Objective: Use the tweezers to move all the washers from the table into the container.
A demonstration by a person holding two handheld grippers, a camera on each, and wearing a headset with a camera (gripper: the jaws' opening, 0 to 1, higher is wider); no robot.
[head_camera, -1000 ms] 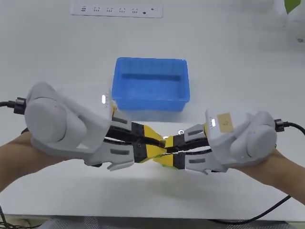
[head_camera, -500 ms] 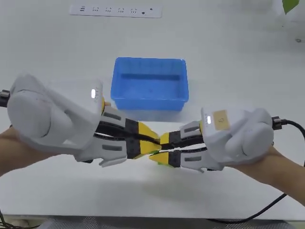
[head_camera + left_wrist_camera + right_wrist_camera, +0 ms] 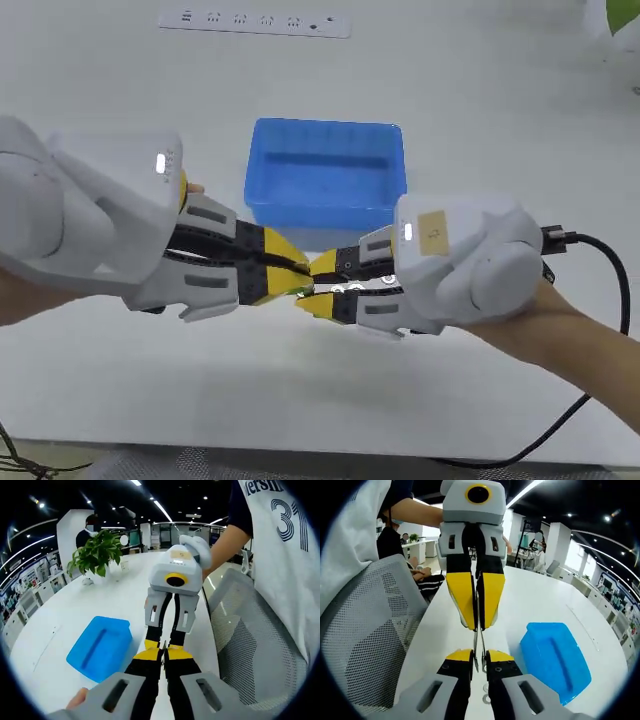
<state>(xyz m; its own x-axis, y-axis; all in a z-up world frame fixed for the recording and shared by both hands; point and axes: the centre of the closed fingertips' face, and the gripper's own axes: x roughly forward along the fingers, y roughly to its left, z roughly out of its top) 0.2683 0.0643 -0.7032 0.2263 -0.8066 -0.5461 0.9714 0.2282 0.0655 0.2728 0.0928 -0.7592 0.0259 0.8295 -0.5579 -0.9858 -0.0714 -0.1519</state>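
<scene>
Task status: early stage. The blue container sits on the white table beyond the grippers, and no washer can be made out inside it. In the right gripper view, two washers lie on the table just below the jaws, near the container but outside it. Judged from this, no transfer is complete, and at least these two washers are left to move.

Claw status: the left gripper and the right gripper meet tip to tip above the table. The metal tweezers run in a line from one pair of jaws to the other.

- Left gripper: jaws nearly together, clamped on one end of the tweezers.
- Right gripper: jaws drawn in to a narrow slit, clenched on the other end.

The tweezers carry no washer. Both claws grip one tool, which suggests a handover or a regrip.
</scene>
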